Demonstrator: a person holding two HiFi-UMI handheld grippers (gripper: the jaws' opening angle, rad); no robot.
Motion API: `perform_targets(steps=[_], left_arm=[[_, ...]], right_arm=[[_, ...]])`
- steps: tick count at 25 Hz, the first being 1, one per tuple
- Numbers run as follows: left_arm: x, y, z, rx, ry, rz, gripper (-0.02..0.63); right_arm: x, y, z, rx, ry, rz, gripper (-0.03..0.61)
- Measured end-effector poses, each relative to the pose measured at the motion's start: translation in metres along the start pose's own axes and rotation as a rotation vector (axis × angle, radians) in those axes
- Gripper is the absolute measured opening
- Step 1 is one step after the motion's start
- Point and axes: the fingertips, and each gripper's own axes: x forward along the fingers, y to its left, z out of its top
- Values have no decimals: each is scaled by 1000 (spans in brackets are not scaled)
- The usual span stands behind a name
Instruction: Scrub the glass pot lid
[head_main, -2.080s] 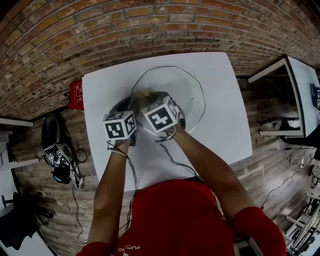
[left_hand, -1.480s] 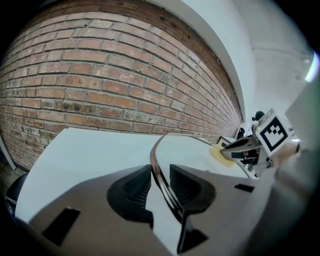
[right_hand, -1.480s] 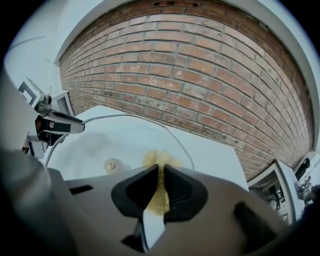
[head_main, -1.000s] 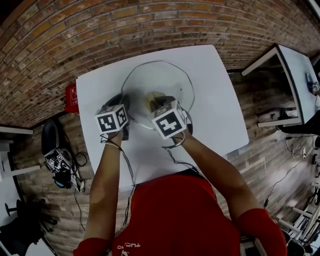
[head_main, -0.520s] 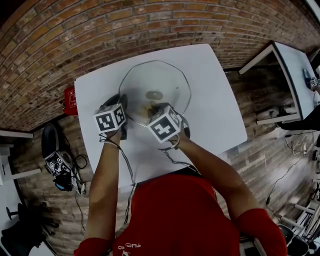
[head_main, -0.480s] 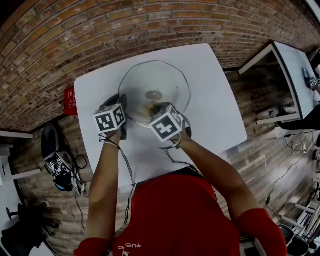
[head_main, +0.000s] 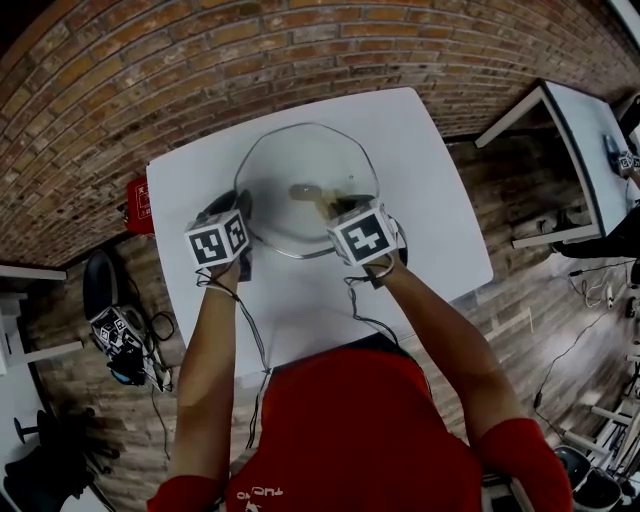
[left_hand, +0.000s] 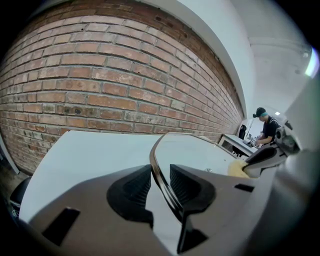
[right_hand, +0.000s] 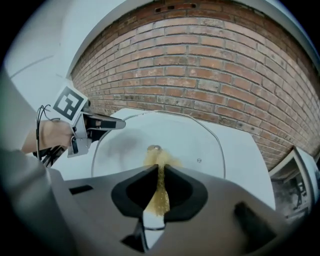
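Left gripper view shows my left gripper clamped on the rim of the glass lid; my right gripper pinches a yellow sponge against its surface.

Scrub pad on glass lid — lid on table, wall behind

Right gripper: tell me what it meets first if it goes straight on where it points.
The right gripper would push its yellow scrubber into the glass lid beside its knob, probably in contact now.
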Motion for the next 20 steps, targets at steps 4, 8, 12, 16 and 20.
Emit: perform_targets(steps=[4,8,12,16,20], left_arm=[[0,-2,0,1,-3,0,124],[0,-2,1,8,-2,0,124],[1,-3,2,24,2,2,124],[2,-1,3,32,-2,2,124],[1,1,6,64,-25,15,124]], right_arm=[[7,-1,31,12,-94,11,52],[25,-3,67,13,-128,-3,52],[47,1,82,3,-106,2,52],[64,4,81,-3,-68,4,52],[70,6,76,3,-57,18,54]])
